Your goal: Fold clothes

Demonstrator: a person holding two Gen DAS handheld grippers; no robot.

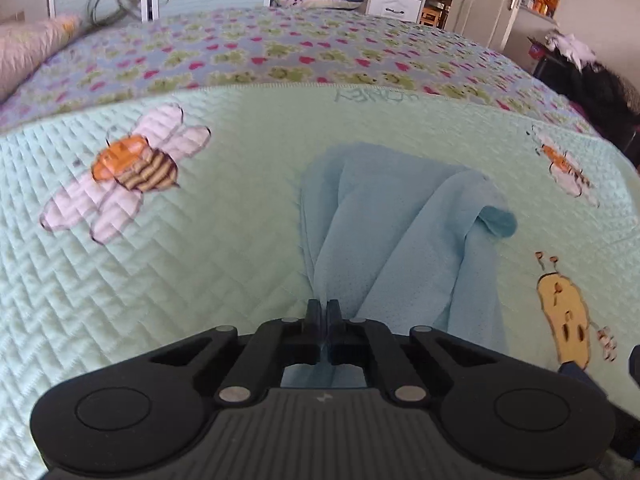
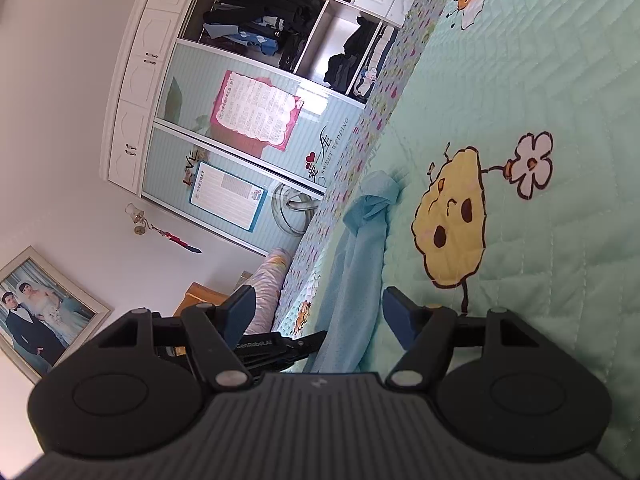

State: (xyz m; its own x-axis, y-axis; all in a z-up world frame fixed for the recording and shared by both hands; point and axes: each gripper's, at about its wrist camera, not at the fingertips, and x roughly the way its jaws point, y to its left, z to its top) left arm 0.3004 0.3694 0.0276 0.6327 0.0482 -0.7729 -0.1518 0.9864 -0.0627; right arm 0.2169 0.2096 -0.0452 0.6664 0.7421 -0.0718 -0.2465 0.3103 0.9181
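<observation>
A: Where's the garment [image 1: 400, 232]?

B: On the bed, a light blue thing lying bunched in long folds on the green quilt [image 1: 224, 264], between the bee [image 1: 132, 172] and the yellow figure [image 1: 564, 320].

A: And the left gripper [image 1: 322, 308]?

B: Pinched tight, fingers [image 1: 314, 312] together. The near edge of the garment runs right down to the tips and seems nipped between them, with folds rising away from that point.

A: The right gripper [image 2: 316, 316]?

B: Rolled onto its side and standing wide. Its blue pads [image 2: 400, 320] are well apart, and the cloth passes through the gap without either pad pressing it. One pad sits just beside the quilt.

A: Anything else close by?

B: In the right view the left gripper's black tip pokes in beside the cloth. Past the bed stands a wardrobe [image 2: 224, 92] with dark clothes hanging inside.
</observation>
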